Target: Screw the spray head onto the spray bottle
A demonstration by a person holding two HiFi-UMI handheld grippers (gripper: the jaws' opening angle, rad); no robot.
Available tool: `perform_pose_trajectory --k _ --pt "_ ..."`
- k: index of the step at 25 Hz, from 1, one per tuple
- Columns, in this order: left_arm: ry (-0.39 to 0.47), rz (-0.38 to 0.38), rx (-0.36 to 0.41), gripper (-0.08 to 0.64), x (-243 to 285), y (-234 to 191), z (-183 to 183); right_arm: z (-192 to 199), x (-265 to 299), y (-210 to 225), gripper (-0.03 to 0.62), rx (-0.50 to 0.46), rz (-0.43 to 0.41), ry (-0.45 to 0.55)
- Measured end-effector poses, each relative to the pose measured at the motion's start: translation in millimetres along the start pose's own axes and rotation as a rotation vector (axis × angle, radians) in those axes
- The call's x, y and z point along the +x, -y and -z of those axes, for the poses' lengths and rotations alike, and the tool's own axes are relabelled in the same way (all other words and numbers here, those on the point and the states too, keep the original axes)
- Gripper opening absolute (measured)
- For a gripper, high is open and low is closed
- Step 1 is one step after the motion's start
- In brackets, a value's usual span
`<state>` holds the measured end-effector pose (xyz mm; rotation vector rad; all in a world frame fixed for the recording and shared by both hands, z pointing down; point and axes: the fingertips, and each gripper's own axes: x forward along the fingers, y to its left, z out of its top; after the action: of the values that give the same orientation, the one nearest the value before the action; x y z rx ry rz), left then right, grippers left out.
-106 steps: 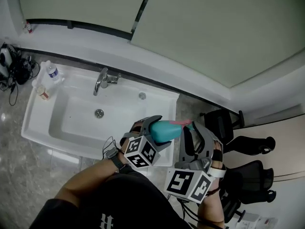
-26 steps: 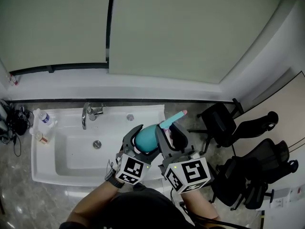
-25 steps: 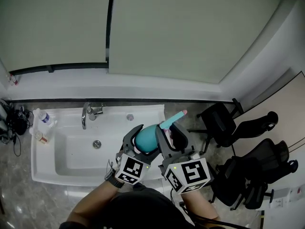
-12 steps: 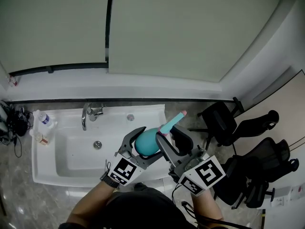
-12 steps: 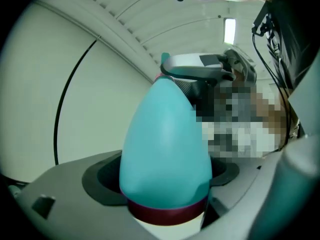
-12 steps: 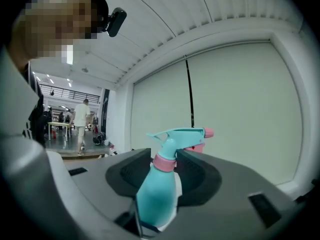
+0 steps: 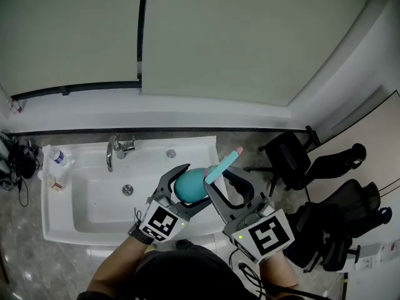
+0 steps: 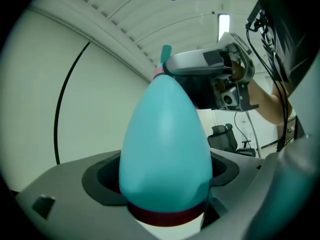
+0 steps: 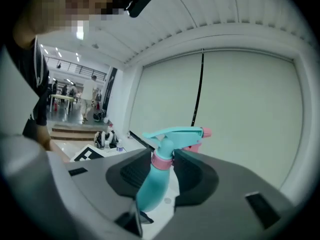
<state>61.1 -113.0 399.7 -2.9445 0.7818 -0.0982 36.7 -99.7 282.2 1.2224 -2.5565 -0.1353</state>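
While the teal spray bottle (image 8: pixel 164 139) was held out in the air, seen in the head view over the right end of the white sink (image 7: pixel 69 195), its egg-shaped body was clamped in the left gripper (image 7: pixel 194 185). Both pads were pressed against its sides near the dark red band (image 8: pixel 165 216) at its wide end. The spray head (image 9: pixel 176 133) was seated on the bottle's narrow neck. It was gripped there by the right gripper (image 9: pixel 164 157), whose jaws were closed partway, one on each side of the pink collar (image 9: pixel 161 160). The trigger and the pink nozzle tip (image 9: pixel 206 132) were left projecting past the jaws. How far the collar had been threaded down could not be made out. The faucet (image 7: pixel 114 150) was seen at the back of the sink, and black office chairs (image 7: pixel 289 159) stood well apart to the right.
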Motion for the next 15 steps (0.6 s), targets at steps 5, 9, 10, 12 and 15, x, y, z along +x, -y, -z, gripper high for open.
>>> perform_pose_trajectory --k 5,9,10,12,15 --pt "-0.003 -0.086 0.044 0.449 0 -8 4 6 3 7 0.139 0.085 0.033 -0.051" --pt "-0.087 -0.316 0.169 0.449 -1 -30 16 18 12 15 0.138 0.123 0.107 -0.103" --pt "-0.103 -0.38 0.205 0.449 -2 -36 19 23 15 18 0.138 0.152 0.135 -0.113" --pt "-0.13 -0.461 0.248 0.449 0 -46 27 32 22 25 0.138 0.208 0.191 -0.124" --pt "-0.13 -0.426 0.186 0.449 10 -46 42 42 31 30 0.139 0.24 0.256 -0.137"
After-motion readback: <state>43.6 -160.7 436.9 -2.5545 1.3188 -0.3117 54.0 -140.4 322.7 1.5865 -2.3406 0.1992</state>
